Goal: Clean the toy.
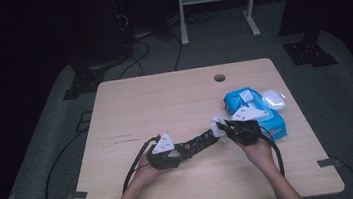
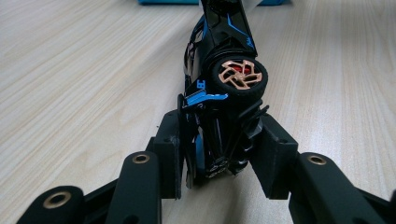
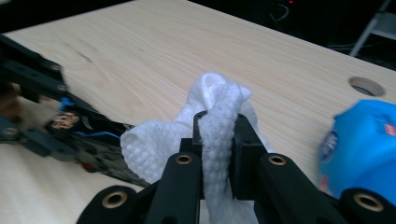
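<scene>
Wiping looks under way: the left gripper (image 2: 219,154) clamps the toy car (image 2: 224,70), the right gripper (image 3: 217,154) pinches a white wipe (image 3: 205,116), next rubbing it along the body

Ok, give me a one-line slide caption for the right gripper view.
Right tool pinching a white wet wipe against a black toy car, blue wipes pack alongside.

no readable text, blue wipes pack (image 1: 256,113) label too blurred

Both grippers are black: the left gripper (image 1: 209,137) and right gripper (image 1: 222,126) each carry a grey three-cornered plate and trail a black cable. Brass-coloured rivets dot the jaw linkages. Forearms are bare, no sleeves.
</scene>
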{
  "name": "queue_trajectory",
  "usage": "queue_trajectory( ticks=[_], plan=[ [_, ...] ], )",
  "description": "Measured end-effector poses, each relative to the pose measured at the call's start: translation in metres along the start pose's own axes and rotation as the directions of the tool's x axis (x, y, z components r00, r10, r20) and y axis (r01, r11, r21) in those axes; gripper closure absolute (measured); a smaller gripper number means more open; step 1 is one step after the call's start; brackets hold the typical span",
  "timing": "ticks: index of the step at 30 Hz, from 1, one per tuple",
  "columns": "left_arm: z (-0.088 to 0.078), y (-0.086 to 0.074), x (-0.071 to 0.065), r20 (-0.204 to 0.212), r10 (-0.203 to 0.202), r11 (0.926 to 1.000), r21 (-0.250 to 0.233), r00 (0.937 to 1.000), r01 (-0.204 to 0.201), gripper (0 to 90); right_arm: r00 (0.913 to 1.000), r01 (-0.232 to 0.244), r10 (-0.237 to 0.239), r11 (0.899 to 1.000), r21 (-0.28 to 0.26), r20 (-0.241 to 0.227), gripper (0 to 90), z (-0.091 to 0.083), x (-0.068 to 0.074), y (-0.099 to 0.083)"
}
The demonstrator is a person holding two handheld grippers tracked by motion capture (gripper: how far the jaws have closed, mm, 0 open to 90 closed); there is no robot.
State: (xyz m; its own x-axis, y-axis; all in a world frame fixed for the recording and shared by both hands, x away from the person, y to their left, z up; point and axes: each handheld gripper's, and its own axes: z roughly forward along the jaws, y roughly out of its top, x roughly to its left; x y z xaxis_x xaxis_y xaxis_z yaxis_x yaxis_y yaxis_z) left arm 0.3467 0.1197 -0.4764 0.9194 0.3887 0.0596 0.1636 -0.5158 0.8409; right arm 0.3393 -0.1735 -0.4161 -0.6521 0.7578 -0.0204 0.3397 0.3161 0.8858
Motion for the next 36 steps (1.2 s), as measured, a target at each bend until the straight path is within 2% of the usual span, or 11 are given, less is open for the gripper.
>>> queue_trajectory(
  ticks=[3, 6, 11, 12, 14, 22, 26, 28, 31, 33, 36],
  plan=[
    [0.000, 0.000, 0.000, -0.002, 0.005, 1.0000, 0.003, 1.0000, -0.005, 58.3, 0.9990, 0.036, -0.036, 0.999, 0.001, -0.027, 81.9, 0.003, 0.011, 0.005],
    [-0.001, 0.000, 0.000, -0.001, 0.008, 0.9999, 0.007, 1.0000, -0.008, 58.3, 0.9971, 0.069, -0.069, 0.997, 0.024, -0.032, 81.9, 0.009, 0.018, 0.004],
    [-0.001, 0.000, 0.000, -0.003, 0.002, 1.0000, -0.001, 1.0000, -0.002, 58.3, 0.9994, 0.029, -0.028, 0.998, 0.061, -0.018, 81.8, 0.014, 0.004, -0.009],
    [-0.001, 0.000, 0.000, -0.003, 0.003, 1.0000, -0.001, 1.0000, -0.003, 58.4, 0.9997, 0.000, 0.001, 0.999, 0.054, -0.025, 81.7, 0.013, 0.001, -0.011],
    [-0.001, 0.000, 0.001, -0.001, 0.003, 1.0000, 0.003, 1.0000, -0.003, 58.4, 0.9998, 0.017, -0.017, 0.998, 0.060, -0.011, 81.7, 0.011, 0.001, -0.009],
    [-0.001, 0.000, 0.000, -0.003, 0.004, 1.0000, 0.002, 1.0000, -0.004, 58.4, 0.9997, 0.020, -0.020, 1.000, 0.024, -0.014, 81.9, 0.005, 0.005, -0.002],
    [0.000, 0.000, 0.001, -0.003, 0.000, 1.0000, -0.001, 1.0000, 0.000, 58.4, 0.9989, 0.035, -0.035, 0.999, -0.019, -0.032, 81.9, -0.002, 0.014, 0.008],
    [-0.001, 0.000, 0.001, -0.005, 0.003, 1.0000, 0.001, 1.0000, -0.003, 58.3, 0.9966, 0.066, -0.067, 0.997, -0.031, -0.048, 81.9, 0.000, 0.023, 0.013],
    [-0.001, -0.001, 0.001, -0.004, 0.002, 1.0000, -0.002, 1.0000, -0.002, 58.3, 0.9911, 0.108, -0.108, 0.994, -0.003, -0.078, 81.8, 0.011, 0.040, 0.013],
    [0.000, -0.001, 0.001, -0.004, 0.000, 1.0000, -0.002, 1.0000, 0.000, 58.2, 0.9880, 0.133, -0.131, 0.991, 0.026, -0.083, 81.8, 0.019, 0.045, 0.009],
    [0.000, -0.001, 0.000, -0.005, -0.006, 1.0000, -0.006, 1.0000, 0.006, 57.8, 0.9904, 0.113, -0.107, 0.991, 0.068, -0.087, 81.9, 0.028, 0.040, 0.000]
  ],
)
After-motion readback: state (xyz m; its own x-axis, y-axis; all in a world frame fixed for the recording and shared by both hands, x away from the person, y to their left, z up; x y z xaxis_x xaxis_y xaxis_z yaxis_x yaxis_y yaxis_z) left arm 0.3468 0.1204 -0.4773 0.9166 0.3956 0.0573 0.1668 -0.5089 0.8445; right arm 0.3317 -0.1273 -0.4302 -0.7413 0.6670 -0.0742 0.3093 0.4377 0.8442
